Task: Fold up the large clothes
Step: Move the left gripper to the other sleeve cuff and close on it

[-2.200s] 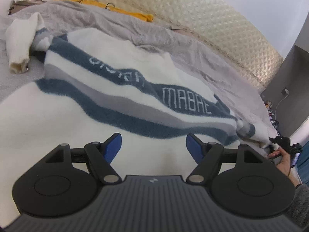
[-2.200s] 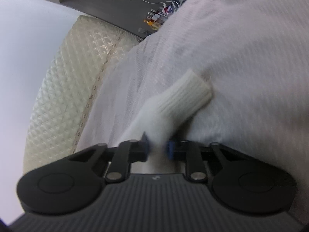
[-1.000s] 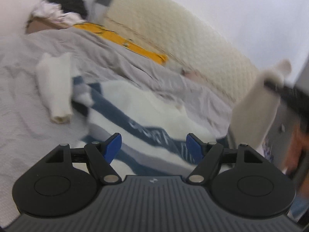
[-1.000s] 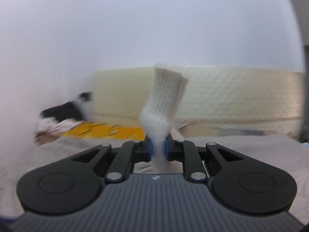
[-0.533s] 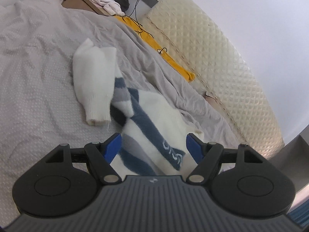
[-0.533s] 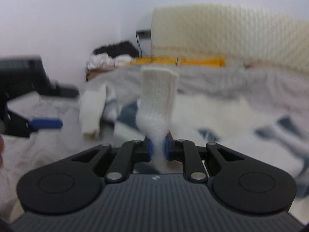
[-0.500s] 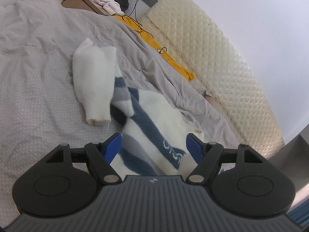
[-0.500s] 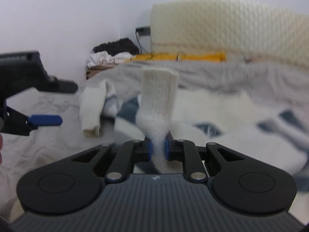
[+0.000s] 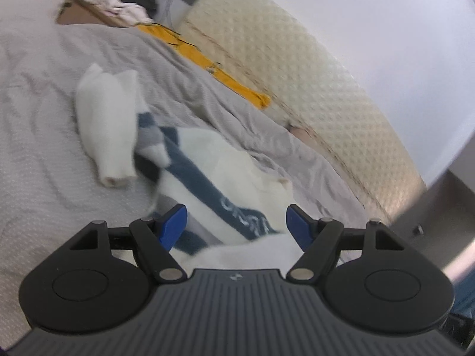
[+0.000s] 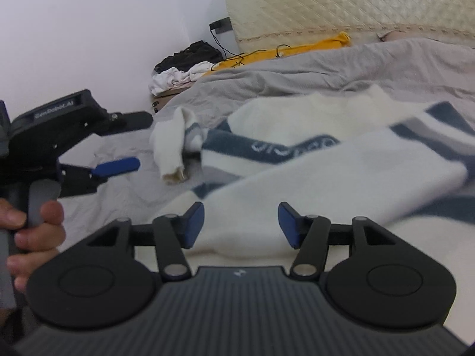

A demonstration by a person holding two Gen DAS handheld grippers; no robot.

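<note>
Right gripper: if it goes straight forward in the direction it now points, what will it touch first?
Most likely the white sleeve folded across the striped sweater. It lies directly ahead of the open right gripper, between its fingers. Depth is uncertain in this fisheye view.

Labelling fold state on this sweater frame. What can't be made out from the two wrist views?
- Sweater hem: both views, hidden by the gripper bodies.
- Chest lettering: motion blur, unreadable.
- Folded sleeve cuff: right wrist view, behind the right gripper.
- Left gripper: open; height over fabric unclear.
</note>
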